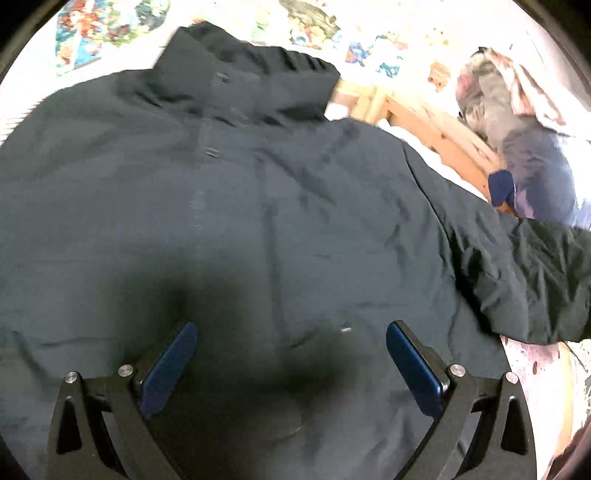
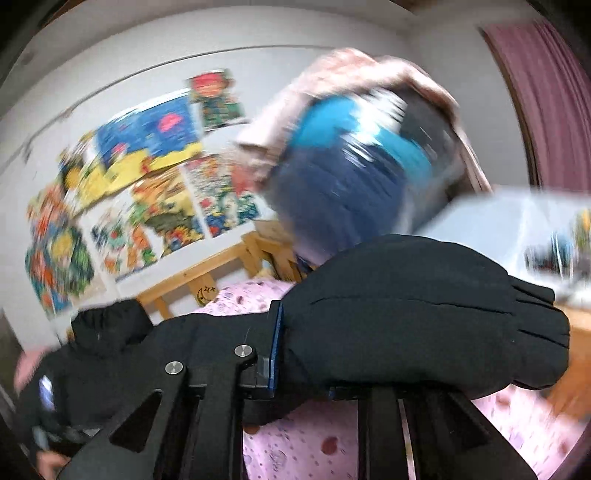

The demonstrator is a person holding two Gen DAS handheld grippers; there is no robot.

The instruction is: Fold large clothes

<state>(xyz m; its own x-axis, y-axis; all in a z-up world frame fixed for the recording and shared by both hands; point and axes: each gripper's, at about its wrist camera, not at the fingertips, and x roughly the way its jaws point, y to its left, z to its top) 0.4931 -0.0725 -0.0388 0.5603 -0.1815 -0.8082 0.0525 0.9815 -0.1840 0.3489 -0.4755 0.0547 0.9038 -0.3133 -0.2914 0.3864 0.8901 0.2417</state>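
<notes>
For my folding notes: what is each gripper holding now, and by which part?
The right gripper holds the dark jacket by its sleeve, near the cuff. The left gripper holds nothing; its jaws stand open.

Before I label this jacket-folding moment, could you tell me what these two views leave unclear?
- Right wrist view: right gripper pads buried in the jacket's sleeve.
- Right wrist view: wall posters and clothes pile motion-blurred.
- Left wrist view: jacket hem cut off below; open left gripper shadows it.

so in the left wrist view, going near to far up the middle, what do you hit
left gripper, open → dark jacket's body → jacket collar → patterned bedding
</notes>
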